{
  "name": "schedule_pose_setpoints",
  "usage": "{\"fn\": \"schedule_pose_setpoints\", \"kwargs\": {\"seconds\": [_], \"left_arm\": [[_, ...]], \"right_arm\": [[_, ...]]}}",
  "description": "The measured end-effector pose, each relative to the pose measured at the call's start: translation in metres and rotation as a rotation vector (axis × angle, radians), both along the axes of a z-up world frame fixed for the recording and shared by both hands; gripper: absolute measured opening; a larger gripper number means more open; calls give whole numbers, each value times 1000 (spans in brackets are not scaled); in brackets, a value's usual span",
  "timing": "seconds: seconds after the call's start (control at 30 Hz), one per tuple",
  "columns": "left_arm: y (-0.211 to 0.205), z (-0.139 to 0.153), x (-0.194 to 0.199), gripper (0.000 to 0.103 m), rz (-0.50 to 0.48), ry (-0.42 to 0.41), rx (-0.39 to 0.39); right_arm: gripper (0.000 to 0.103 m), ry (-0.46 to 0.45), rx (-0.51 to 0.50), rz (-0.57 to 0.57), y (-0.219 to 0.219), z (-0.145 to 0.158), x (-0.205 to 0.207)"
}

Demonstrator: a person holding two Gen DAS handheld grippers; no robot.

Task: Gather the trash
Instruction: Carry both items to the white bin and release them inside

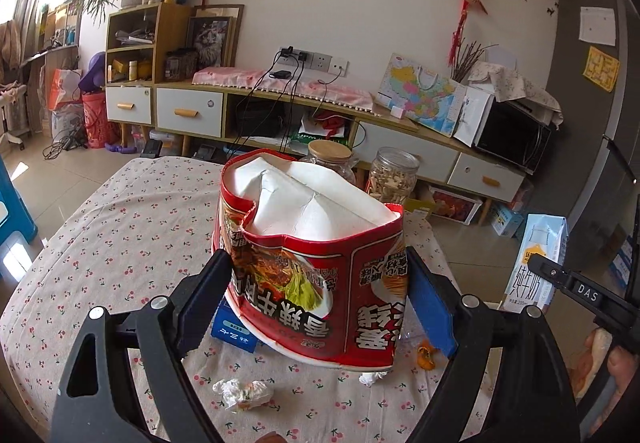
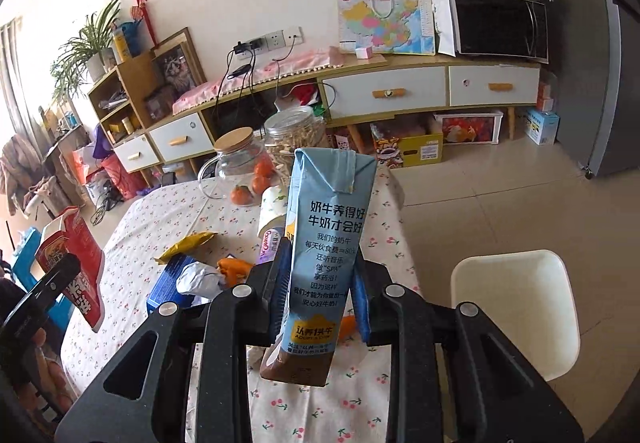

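Holding: my left gripper (image 1: 320, 299) clamps the noodle cup (image 1: 312, 263), right gripper (image 2: 320, 295) the milk carton (image 2: 324, 243).
Handling: both light, crushable; I grip mid-body.
Remaining: wrapper (image 1: 242, 395) at 6 o'clock.

Daylight is flooding in from the window (image 1: 24, 3), overexposing it; fisheye is bending edges, corners are vignetting.
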State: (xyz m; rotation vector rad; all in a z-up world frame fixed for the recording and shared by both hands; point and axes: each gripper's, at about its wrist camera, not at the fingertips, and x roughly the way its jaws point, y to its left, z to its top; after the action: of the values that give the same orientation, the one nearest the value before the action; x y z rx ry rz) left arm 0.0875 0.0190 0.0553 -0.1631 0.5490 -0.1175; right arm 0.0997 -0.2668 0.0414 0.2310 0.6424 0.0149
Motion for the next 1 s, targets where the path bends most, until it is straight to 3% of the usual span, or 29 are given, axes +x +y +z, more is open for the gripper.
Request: {"fn": "schedule_pose_setpoints", "kwargs": {"seconds": [0.3,0.87,0.93,1.0], "left_arm": [[-67,10,15,83,-103,-19,6],[-182,-9,28,83,-295,34,7],[-196,-13,29,83,-318,40,16],[-209,-17,30,83,-341,48,24]], "right_arm": [[26,-23,61,-208,-90,-15,-18],[27,107,88,-489,-200,-59,-61],[29,141,94,-494,-206,-66,-62],[41,160,110,-512,-211,-71,-65]]}}
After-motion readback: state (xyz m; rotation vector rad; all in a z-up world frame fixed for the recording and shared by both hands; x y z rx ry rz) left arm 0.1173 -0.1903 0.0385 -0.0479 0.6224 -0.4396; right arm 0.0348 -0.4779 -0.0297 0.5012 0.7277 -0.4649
